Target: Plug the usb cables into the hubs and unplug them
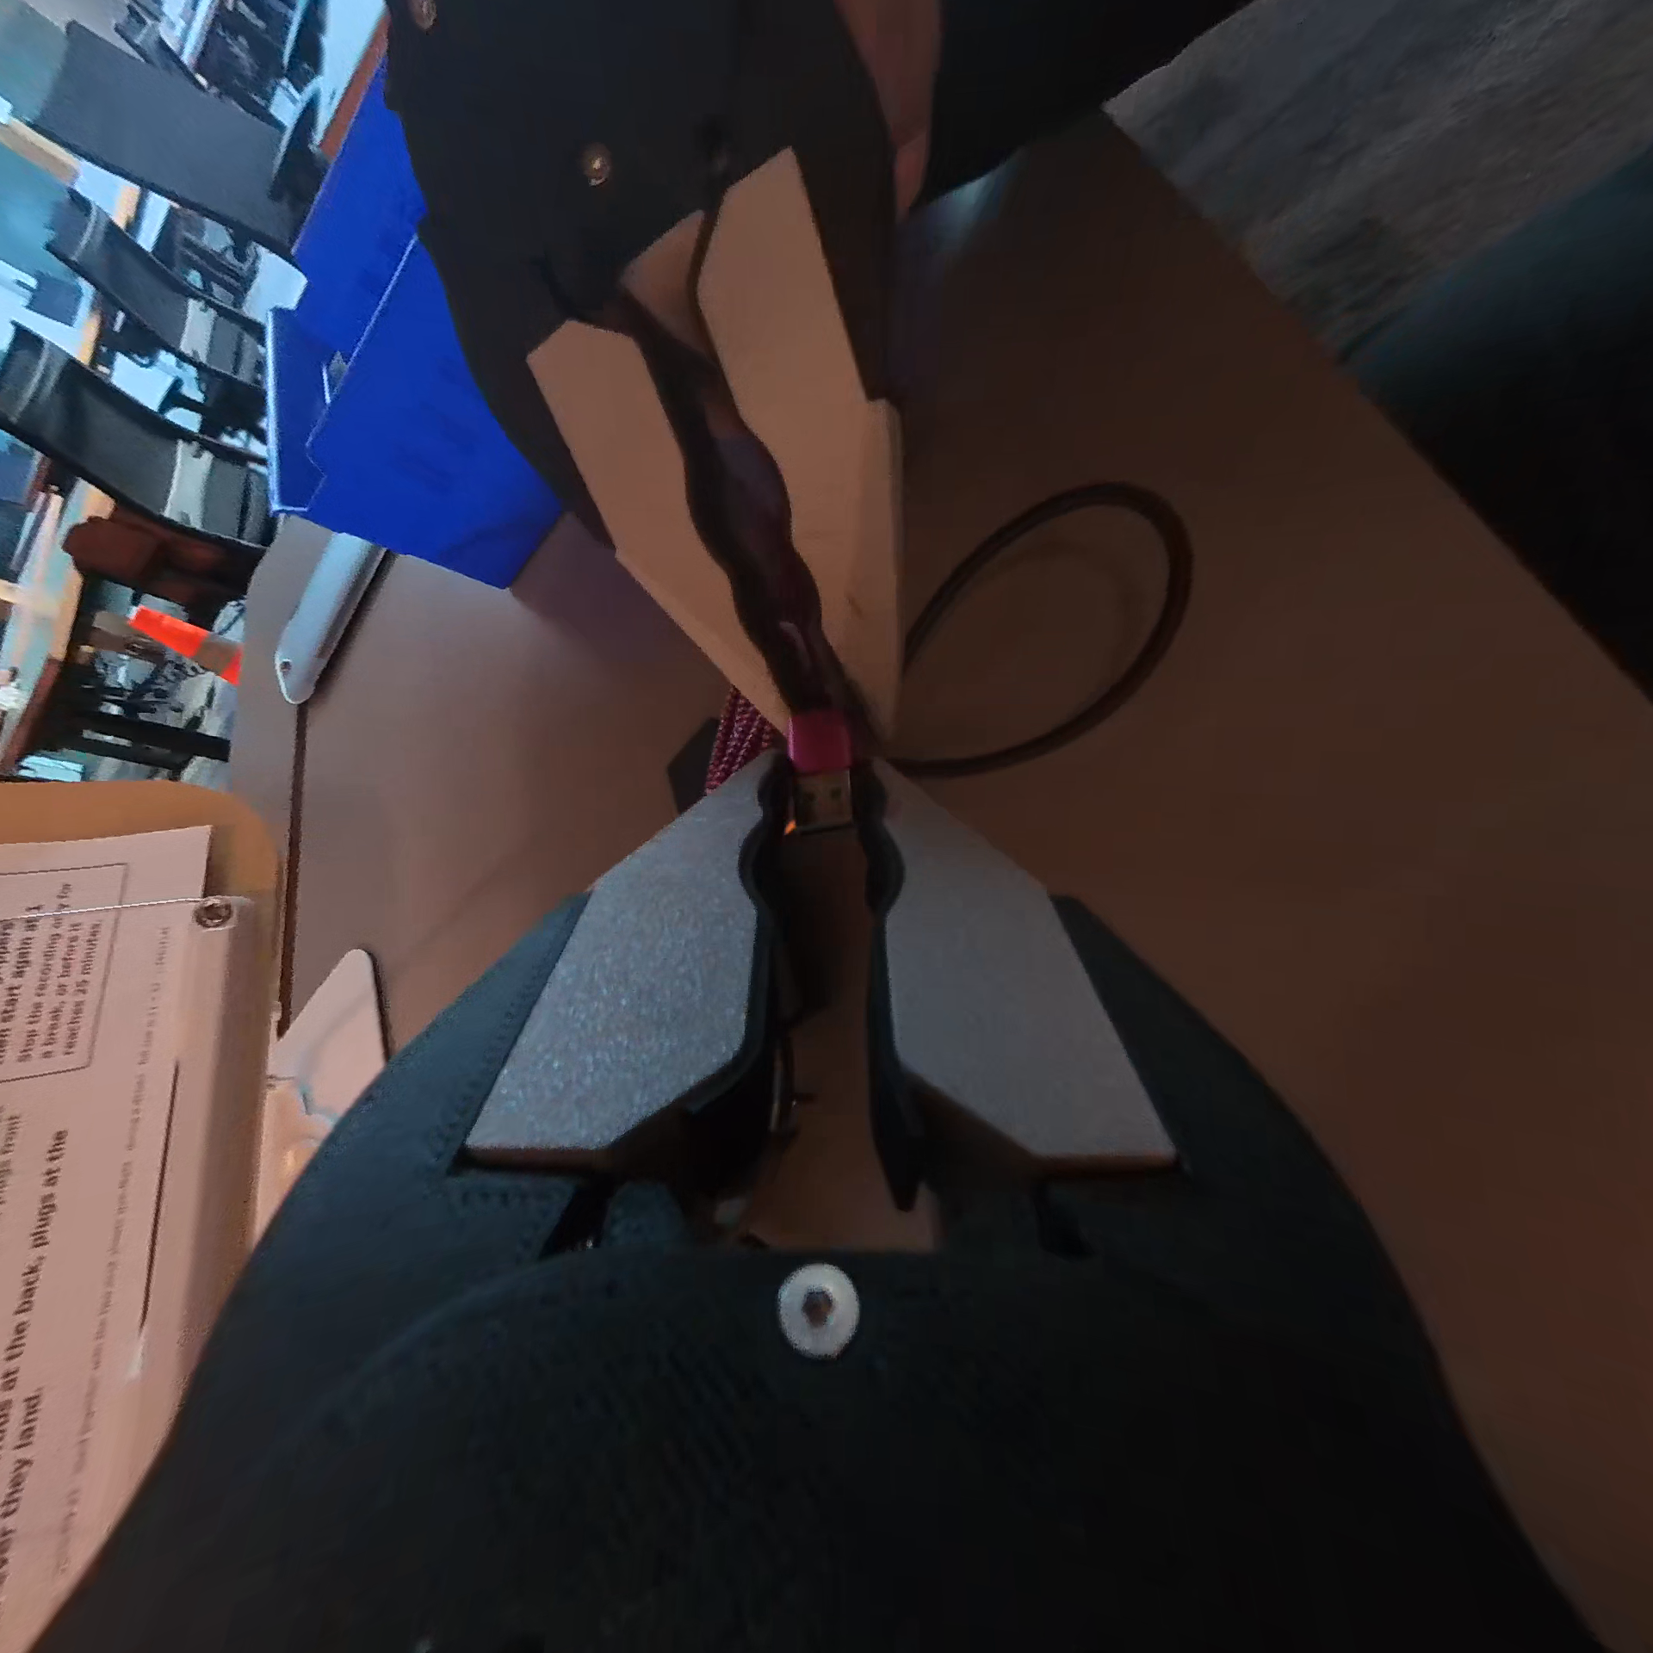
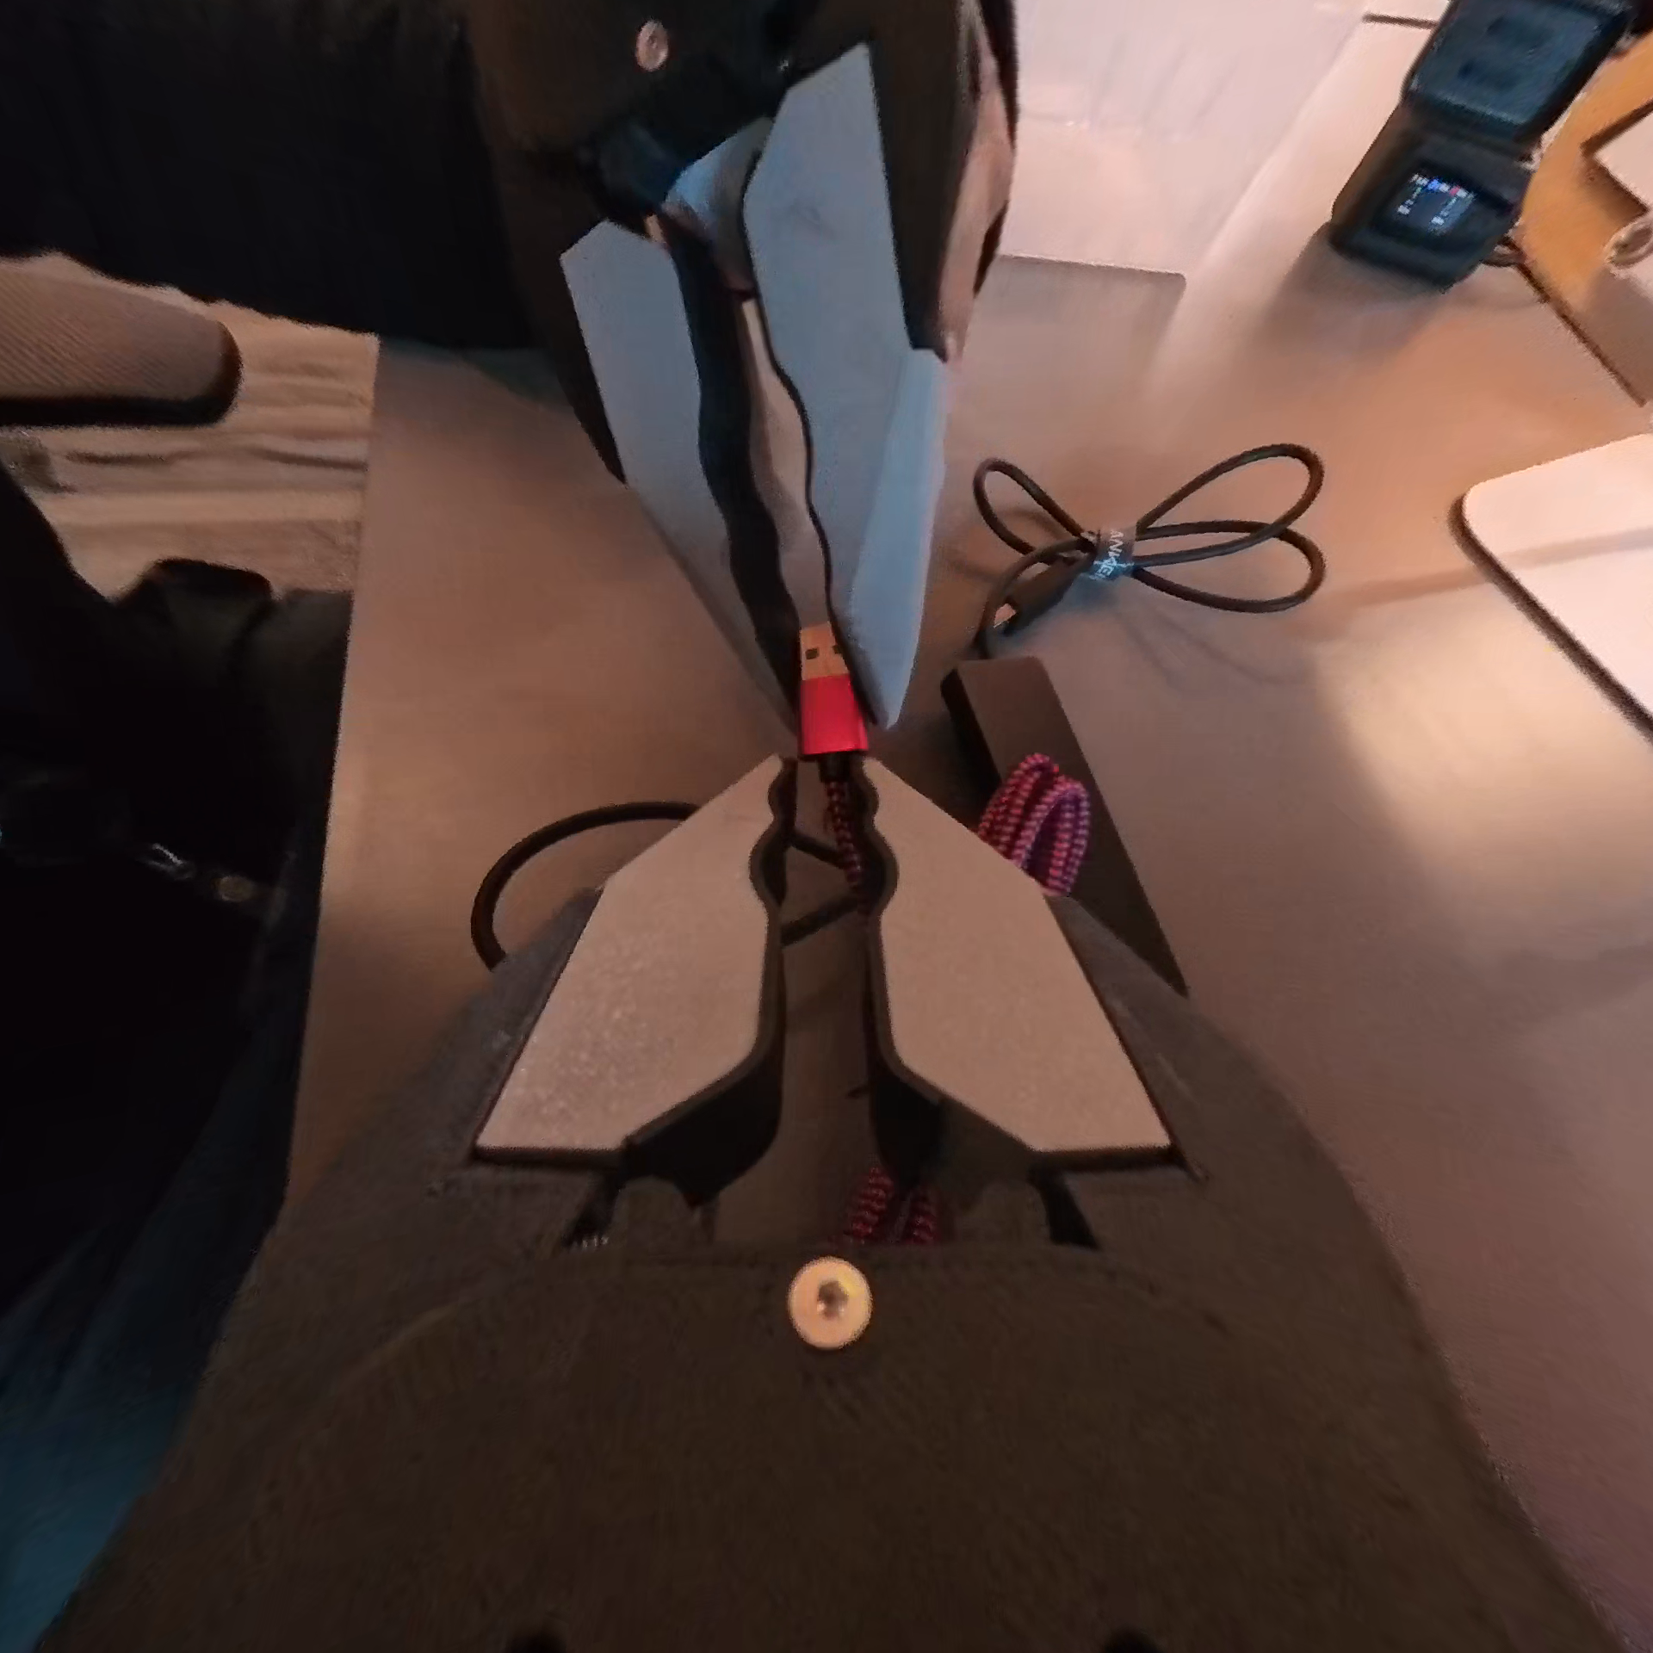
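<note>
black housing fills the bottom of both wrist views. in the left wrist view, the left gripper (image 1: 818, 809) has its tips closed around the metal end of the red usb plug (image 1: 820, 750); a blue bin (image 1: 402, 376) stands far left, and a black cable loop (image 1: 1055, 626) lies on the brown table (image 1: 1252, 805) to the right. in the right wrist view, the right gripper (image 2: 827, 774) pinches the braided red cable (image 2: 841, 827) just behind the plug, held above the table. further right, a black hub (image 2: 1055, 787) lies on the table with the coiled braid (image 2: 1038, 827) against it, and a tied black cable (image 2: 1163, 546) lies beyond.
</note>
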Tool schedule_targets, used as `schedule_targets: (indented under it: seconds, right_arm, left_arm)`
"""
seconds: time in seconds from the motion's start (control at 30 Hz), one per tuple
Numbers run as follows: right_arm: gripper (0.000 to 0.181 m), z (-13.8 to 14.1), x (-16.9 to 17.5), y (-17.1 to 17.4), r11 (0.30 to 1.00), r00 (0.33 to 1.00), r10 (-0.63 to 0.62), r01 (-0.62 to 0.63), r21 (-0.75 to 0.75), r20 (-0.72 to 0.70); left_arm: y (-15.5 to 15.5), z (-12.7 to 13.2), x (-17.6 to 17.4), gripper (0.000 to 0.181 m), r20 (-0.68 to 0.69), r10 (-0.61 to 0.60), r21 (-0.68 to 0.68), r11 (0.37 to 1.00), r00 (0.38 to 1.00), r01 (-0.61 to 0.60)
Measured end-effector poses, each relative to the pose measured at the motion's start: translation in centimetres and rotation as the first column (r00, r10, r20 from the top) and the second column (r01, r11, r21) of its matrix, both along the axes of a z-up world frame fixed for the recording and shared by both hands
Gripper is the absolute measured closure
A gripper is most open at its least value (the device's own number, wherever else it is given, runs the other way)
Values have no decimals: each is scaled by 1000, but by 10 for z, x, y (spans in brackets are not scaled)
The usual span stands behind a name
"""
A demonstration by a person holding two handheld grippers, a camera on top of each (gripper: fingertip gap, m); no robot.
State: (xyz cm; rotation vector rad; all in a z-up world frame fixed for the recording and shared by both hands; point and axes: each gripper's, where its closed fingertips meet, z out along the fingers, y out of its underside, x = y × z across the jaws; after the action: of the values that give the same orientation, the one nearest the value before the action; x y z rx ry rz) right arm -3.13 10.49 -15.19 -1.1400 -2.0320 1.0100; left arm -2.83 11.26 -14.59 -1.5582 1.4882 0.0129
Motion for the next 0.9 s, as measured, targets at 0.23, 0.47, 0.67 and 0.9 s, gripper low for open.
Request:
schedule_targets:
  seconds: [0.23, 0.47, 0.67, 0.9]
  right_arm:
    - [178, 5, 3, 9, 997, 999, -17, 14, -71, -43]
    - [179, 24, 15, 27, 979, 986, -72, 41, -201, -147]
    - [179, 22, 18, 34, 975, 985, -98, 67, -212, -140]
    - [178, -13, 13, 60, 970, 970, -241, 241, -41, -8]
  left_arm:
    - [4, 2, -8, 169, 47, 54, -10, 999, 997, -54]
    - [23, -14, -47, 131, 75, 286, -237, 936, 955, -262]
    - [30, -48, -58, 118, 55, 432, -467, 808, 900, -359]
    - [26, -52, -56, 147, 89, 462, -594, 736, 883, -325]
